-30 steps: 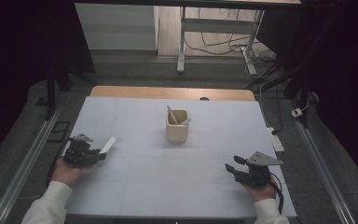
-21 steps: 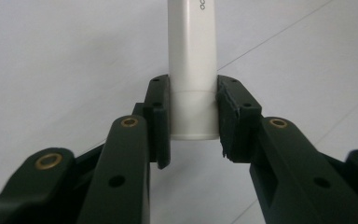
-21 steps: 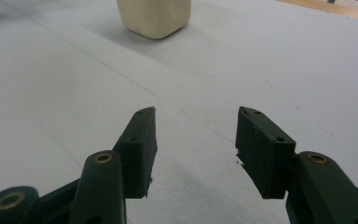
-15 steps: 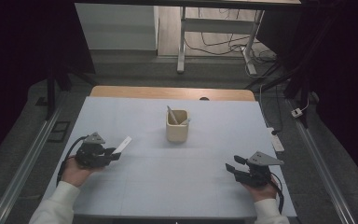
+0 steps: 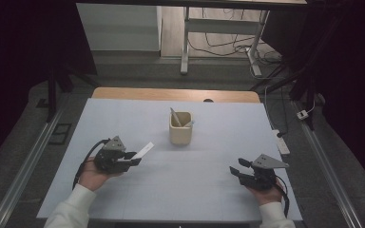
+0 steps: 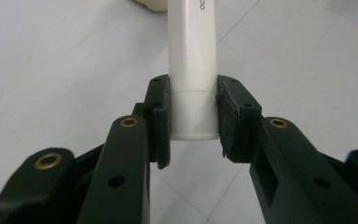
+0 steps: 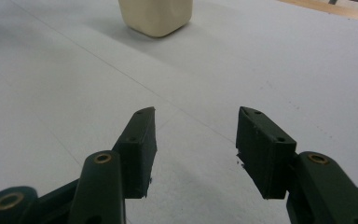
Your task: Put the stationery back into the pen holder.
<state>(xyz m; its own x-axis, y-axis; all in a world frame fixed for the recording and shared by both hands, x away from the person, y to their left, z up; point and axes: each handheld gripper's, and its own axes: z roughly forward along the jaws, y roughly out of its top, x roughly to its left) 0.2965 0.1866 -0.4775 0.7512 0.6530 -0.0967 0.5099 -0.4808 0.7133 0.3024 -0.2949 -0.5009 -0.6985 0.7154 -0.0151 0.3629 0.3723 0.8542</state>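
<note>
A cream square cup (image 5: 180,128) stands mid-table and holds two white sticks. My left gripper (image 5: 132,157) hovers left of the cup and is shut on a white tube (image 5: 144,151) that points up and right toward it. In the left gripper view the tube (image 6: 192,70) sits clamped between both pads, its flat end near the camera. At the table's right front my right gripper (image 5: 238,166) stands open with nothing between its fingers. The right gripper view has the gripper (image 7: 195,135) over bare mat and the cup (image 7: 154,16) far ahead.
A pale blue mat (image 5: 209,190) covers the table, with a wooden strip (image 5: 123,93) along its far edge. Metal rails run down both sides. Beyond the table are a frame's legs (image 5: 185,42) and loose cables on the floor.
The left hand carried the white tube to the right and slightly up, closer to the cup. The right hand kept still.
</note>
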